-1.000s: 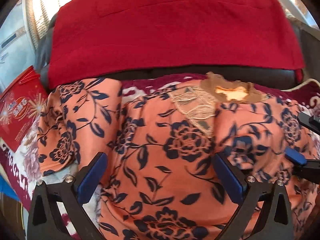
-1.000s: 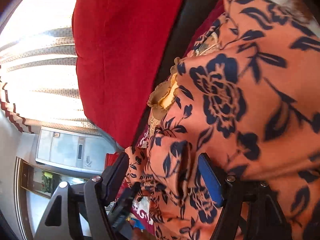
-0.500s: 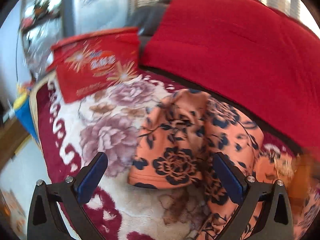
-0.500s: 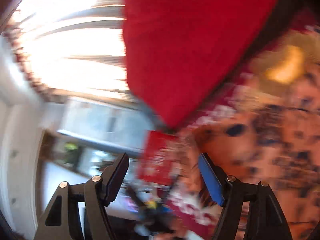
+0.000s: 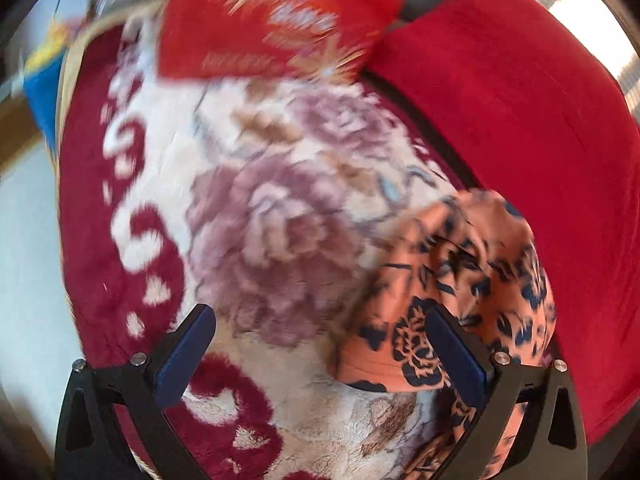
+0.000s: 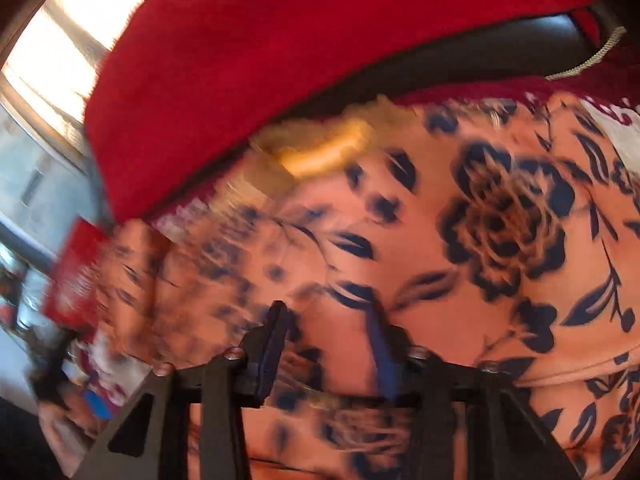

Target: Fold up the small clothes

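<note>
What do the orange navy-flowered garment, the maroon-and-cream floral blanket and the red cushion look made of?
Orange navy-flowered garment: thin, smooth printed fabric, probably a light knit or woven; it drapes in soft folds. Maroon-and-cream floral blanket: plush fleece, going by its fuzzy pile. Red cushion: matte, velvety cloth cover with a faint nap; the fibre cannot be told.

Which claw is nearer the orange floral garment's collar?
Right. The right claw sits over the orange floral garment, below its collar; the left claw hovers off its sleeve edge.

Right gripper [image 6: 326, 350] narrowed over the orange garment [image 6: 480, 240] — left view swung blanketward.
</note>
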{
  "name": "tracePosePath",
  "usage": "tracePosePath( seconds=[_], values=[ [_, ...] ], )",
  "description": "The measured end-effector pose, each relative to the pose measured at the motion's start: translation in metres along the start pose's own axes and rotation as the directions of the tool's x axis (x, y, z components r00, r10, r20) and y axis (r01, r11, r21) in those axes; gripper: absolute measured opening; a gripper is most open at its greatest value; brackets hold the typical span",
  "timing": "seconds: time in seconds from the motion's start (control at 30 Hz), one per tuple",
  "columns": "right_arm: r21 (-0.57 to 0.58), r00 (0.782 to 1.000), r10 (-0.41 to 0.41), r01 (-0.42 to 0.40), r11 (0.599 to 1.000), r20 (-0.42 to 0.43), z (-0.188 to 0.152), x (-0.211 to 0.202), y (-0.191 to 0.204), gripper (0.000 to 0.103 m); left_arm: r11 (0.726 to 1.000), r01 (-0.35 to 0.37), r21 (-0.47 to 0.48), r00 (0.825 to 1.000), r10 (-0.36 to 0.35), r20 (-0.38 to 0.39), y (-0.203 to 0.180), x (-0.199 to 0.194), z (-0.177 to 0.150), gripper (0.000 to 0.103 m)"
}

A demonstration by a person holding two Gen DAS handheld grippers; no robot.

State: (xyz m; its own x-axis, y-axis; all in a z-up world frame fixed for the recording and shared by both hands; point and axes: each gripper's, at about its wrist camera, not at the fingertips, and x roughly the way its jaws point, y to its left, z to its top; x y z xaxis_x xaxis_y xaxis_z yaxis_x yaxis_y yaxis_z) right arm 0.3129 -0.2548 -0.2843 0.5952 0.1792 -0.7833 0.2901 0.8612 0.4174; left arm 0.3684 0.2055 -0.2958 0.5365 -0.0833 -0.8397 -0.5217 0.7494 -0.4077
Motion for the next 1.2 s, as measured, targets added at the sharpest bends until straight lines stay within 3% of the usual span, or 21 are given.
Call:
tracePosePath(
  seconds=[0.13,0.23,0.27,0.3,0.33,0.4,0.43,0.6,0.77,0.8,0.83,0.87,0.93,1.0,1.1,1.2],
  values=[
    [-0.049,0.999,0.041,-0.039,0.998,0.03,0.002,-0.013,0.0,0.037,0.988,0.075,-0.135,0.996,-0.082,-0.045,0.024,0.011,0.005,0.103],
    [-0.046,0.991,0.115,-0.112,0.993,0.064,-0.003,-0.026,-0.002,0.037,0.987,0.081,-0.138,0.996,-0.086,-0.031,0.021,0.007,0.001,0.103],
    [-0.048,0.991,0.117,-0.114,0.992,0.067,-0.002,-0.023,0.003,0.037,0.989,0.073,-0.125,0.997,-0.077,-0.031,0.018,0.007,0.0,0.103],
    [-0.049,0.991,0.119,-0.115,0.992,0.066,-0.002,-0.023,0.002,0.037,0.993,0.064,-0.104,0.997,-0.068,-0.035,0.012,0.007,-0.002,0.096],
    [-0.054,0.991,0.117,-0.114,0.992,0.065,-0.001,-0.022,0.002,0.037,0.995,0.059,-0.083,0.997,-0.062,-0.039,0.009,0.009,-0.002,0.081],
    [-0.067,0.992,0.11,-0.106,0.992,0.067,0.0,-0.024,0.003,0.037,0.999,0.033,-0.033,0.998,-0.035,-0.045,0.002,0.011,-0.002,0.068],
    [-0.066,0.992,0.109,-0.104,0.992,0.068,0.0,-0.026,0.005,0.037,1.0,-0.007,0.004,0.999,0.007,-0.032,-0.004,0.013,-0.003,0.067],
    [-0.003,0.987,0.147,-0.147,0.989,0.065,0.006,-0.026,-0.012,0.037,0.988,-0.089,0.125,0.996,0.088,0.018,-0.025,0.024,0.001,0.071],
    [0.013,0.988,0.14,-0.141,0.99,0.063,0.006,-0.026,-0.02,0.037,0.978,-0.065,0.199,0.998,0.059,0.035,-0.039,0.031,0.0,0.071],
    [0.017,0.988,0.14,-0.141,0.99,0.064,0.006,-0.027,-0.021,0.037,0.978,-0.052,0.202,0.998,0.044,0.046,-0.039,0.031,0.001,0.051],
    [0.019,0.988,0.138,-0.139,0.99,0.067,0.006,-0.028,-0.023,0.037,0.977,-0.048,0.207,0.998,0.037,0.054,-0.04,0.032,0.002,0.02],
    [0.021,0.988,0.134,-0.136,0.99,0.073,0.006,-0.03,-0.025,0.037,0.976,-0.024,0.217,0.998,0.011,0.061,-0.041,0.029,0.002,0.005],
    [0.029,0.987,0.133,-0.136,0.99,0.087,0.007,-0.034,-0.029,0.037,0.978,0.078,0.195,0.994,-0.091,0.058,-0.041,0.02,0.004,0.003],
    [0.042,0.986,0.131,-0.136,0.99,0.102,0.008,-0.04,-0.034,0.037,0.965,0.134,0.227,0.982,-0.16,0.102,-0.05,0.003,0.0,0.003],
    [0.06,0.985,0.121,-0.129,0.99,0.127,0.01,-0.048,-0.042,0.037,0.915,0.186,0.359,0.957,-0.252,0.146,-0.083,-0.034,-0.015,0.003],
    [0.088,0.982,0.112,-0.126,0.988,0.151,0.012,-0.057,-0.053,0.037,0.836,0.25,0.488,0.933,-0.342,0.109,-0.123,-0.07,-0.044,0.003]
  ],
)
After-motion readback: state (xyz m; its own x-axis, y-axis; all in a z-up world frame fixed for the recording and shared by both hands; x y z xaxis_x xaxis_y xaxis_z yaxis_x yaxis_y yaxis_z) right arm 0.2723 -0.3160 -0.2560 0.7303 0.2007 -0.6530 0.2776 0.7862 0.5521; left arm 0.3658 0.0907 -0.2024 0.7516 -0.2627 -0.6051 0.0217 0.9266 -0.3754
